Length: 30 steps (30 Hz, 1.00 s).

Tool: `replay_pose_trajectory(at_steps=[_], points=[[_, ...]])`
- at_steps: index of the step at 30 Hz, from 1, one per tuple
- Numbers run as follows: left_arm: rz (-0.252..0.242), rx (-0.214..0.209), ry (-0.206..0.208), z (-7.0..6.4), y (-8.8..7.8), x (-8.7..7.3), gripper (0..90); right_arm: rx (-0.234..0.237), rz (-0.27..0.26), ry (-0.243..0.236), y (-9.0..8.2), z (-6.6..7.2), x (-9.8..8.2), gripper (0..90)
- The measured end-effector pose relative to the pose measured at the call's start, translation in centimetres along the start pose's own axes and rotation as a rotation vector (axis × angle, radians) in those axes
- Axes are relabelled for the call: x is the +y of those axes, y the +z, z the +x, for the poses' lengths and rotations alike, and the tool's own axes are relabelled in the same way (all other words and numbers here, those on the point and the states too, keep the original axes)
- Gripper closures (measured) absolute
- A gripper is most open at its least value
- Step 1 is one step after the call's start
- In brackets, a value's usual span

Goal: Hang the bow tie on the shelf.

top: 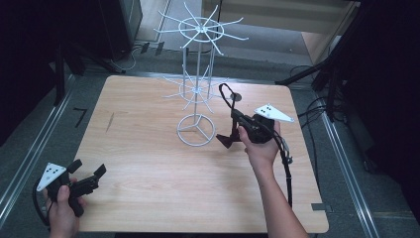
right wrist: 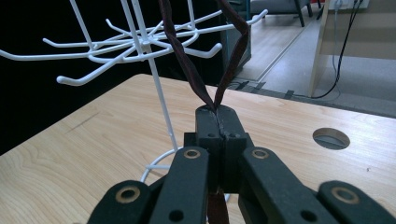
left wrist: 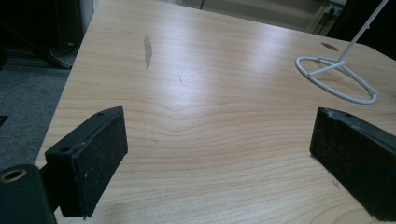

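Here the right gripper [right wrist: 218, 122] is clenched on a dark strap [right wrist: 187, 65]; the left gripper [left wrist: 219, 154] gapes wide.

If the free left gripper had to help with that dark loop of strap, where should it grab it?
Probably on the upright loop just above the right gripper, whose shut jaws pinch both strands together. There the strands spread into a V, so the open left gripper could come in from the side, away from the white hook stand, and close on one flat strand.

- The table [left wrist: 196, 140] is pale wood, smooth and a bit shiny.
- The rack [top: 198, 79] is thin white wire, smooth.
- The band [right wrist: 187, 60] looks like dark red cloth.
- The gripper pads [left wrist: 100, 163] are black, matt and rough.
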<state>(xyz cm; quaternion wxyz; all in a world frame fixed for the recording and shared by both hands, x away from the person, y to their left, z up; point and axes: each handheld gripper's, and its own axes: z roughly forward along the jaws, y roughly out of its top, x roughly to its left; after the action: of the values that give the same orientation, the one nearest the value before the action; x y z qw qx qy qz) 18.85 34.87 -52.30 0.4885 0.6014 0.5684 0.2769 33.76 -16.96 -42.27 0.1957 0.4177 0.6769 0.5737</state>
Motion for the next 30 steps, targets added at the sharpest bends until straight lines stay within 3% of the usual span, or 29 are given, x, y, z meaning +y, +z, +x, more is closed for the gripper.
replay_pose_trajectory(at_steps=[30], points=[[-0.001,-0.002,0.007,0.0,0.0,0.0,4.6,-0.003,0.045,0.006,2.8,0.9,-1.1,90.0]])
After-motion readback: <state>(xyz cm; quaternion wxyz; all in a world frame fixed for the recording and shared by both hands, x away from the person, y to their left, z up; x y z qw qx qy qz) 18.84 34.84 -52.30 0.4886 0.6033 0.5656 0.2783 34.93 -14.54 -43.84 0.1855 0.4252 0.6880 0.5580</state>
